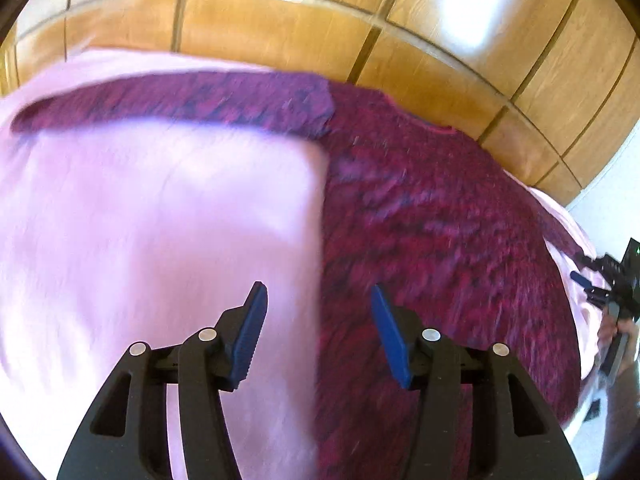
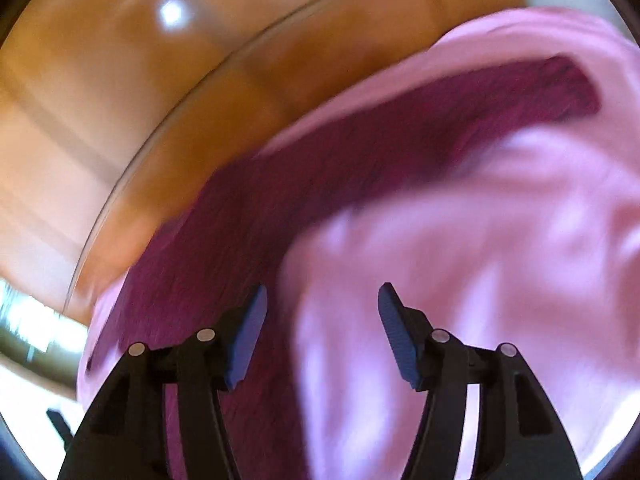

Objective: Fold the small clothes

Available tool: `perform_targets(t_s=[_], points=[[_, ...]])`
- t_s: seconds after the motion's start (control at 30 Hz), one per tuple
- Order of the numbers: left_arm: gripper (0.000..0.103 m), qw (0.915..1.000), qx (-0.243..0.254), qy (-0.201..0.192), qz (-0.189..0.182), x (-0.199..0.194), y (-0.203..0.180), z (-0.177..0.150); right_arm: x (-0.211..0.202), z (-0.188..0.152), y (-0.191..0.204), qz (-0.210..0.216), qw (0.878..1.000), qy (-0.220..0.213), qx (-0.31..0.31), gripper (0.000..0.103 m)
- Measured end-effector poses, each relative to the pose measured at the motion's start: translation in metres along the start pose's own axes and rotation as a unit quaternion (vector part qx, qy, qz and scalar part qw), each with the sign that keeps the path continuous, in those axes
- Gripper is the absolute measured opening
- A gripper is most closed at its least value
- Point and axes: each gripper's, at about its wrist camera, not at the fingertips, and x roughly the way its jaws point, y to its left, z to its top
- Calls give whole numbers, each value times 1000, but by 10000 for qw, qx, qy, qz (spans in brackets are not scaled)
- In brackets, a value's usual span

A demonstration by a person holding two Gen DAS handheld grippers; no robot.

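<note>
Both views blurred, the right wrist view worse.

Left tool: blue-padded fingers spread wide, nothing between them. It hangs above the inner side edge of the sweater body, one finger over pink cloth, the other over knit; touching or not, cannot tell.

Magenta knit sweater: dark-flecked, lying flat and spread on a pale pink cloth. Neckline at the far edge, toward the wooden panels. One long sleeve stretches straight out sideways across the far part of the pink cloth, cuff near the cloth's far-left corner.

Pink cloth covers the supporting surface; what lies beneath it cannot be made out. Beyond it, glossy wooden panels with bright light reflections.

Right tool: fingers likewise spread apart, holding nothing. Below it, the boundary where the sweater meets the rumpled pink cloth; knit under the left finger, pink under the right. This same tool shows at the right rim of the left wrist view, just past the sweater's far side.
</note>
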Motion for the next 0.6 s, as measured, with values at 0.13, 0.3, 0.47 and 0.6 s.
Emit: perform_targets(t_s=[0.13, 0.3, 0.47, 0.6], points=[[53, 9992, 1, 210, -355, -8, 4, -25, -5, -63, 24, -51, 9976, 554, -416, 47], [17, 9970, 546, 321, -450, -8, -16, -43, -18, -104, 35, -291, 9951, 608, -727, 21], [11, 9963, 720, 259, -396, -19, -12, -37, -45, -113, 44, -605, 9889, 409, -1297, 11], [14, 9972, 604, 378, -232, -13, -1, -43, -21, -134, 39, -909, 9797, 879, -1559, 11]])
